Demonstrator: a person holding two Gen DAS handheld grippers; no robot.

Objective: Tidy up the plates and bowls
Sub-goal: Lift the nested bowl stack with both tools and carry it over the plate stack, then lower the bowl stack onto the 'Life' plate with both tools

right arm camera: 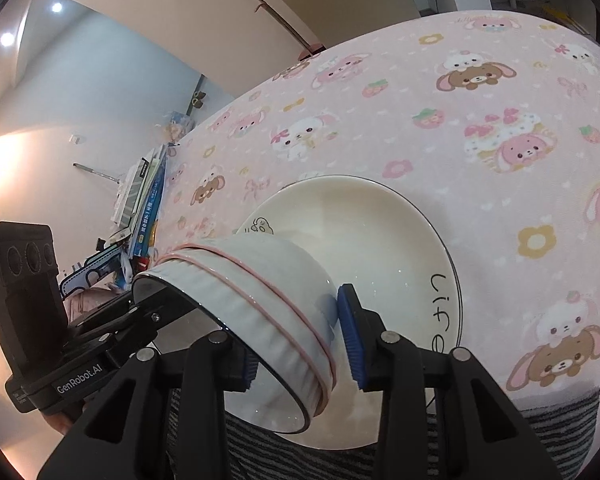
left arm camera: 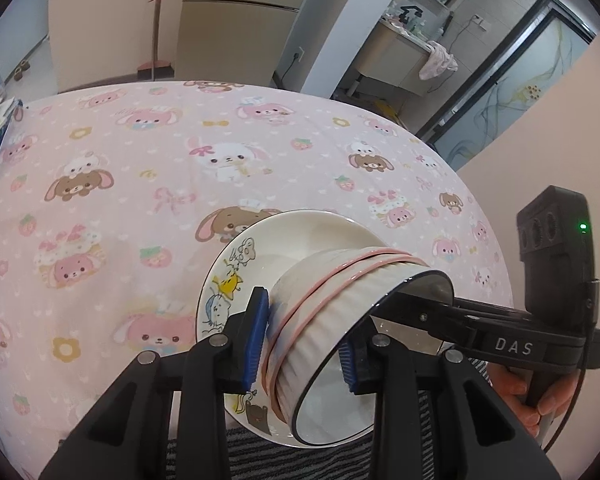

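Counter [left arm camera: 140,152]: pink bunny cloth
Plate [right arm camera: 380,216]: bowl [left arm camera: 340,320] tipped sideways inside
Left gripper [left arm camera: 306,344]: fingers pinching bowl wall
Right gripper [right arm camera: 300,344]: fingers pinching it too

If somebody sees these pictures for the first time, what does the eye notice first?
First, the ribbed white bowl with pink bands, tilted on its side and pinched at its rim by both the left tool and the right tool. Under it lies a cartoon plate, on the pink bunny tablecloth.

Both wrist cameras look close-up from the table's [left arm camera: 140,152] near edge across it, sharing the bowl [left arm camera: 340,320] and plate [right arm camera: 380,232].
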